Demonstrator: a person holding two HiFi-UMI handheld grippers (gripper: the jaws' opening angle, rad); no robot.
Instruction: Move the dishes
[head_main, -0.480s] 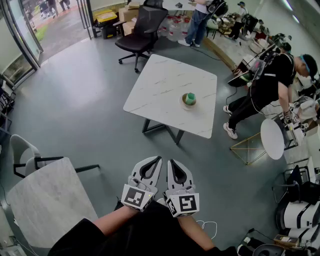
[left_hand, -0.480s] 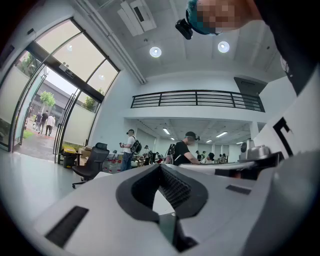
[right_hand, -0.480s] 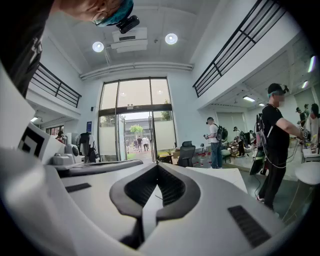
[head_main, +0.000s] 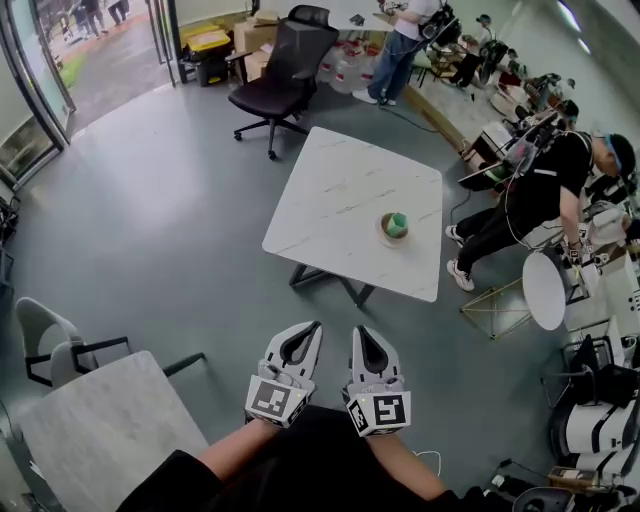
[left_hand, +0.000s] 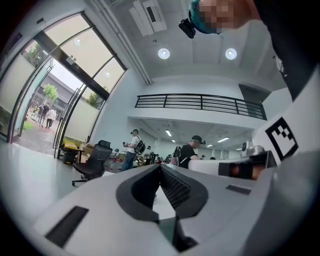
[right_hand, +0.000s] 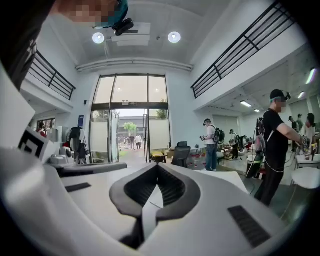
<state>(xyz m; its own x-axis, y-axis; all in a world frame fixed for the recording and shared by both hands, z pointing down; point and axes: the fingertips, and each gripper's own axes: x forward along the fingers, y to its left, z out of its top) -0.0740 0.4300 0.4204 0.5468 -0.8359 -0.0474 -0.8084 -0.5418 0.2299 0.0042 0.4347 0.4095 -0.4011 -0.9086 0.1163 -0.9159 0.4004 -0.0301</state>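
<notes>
Head view: right gripper (head_main: 363, 333) shifted rightward.

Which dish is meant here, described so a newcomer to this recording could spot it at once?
Start at the square white marble table in the middle of the grey floor, this side of the black office chair. Near its right edge sits a small round tan dish holding something green; it is the only object on that tabletop.
</notes>
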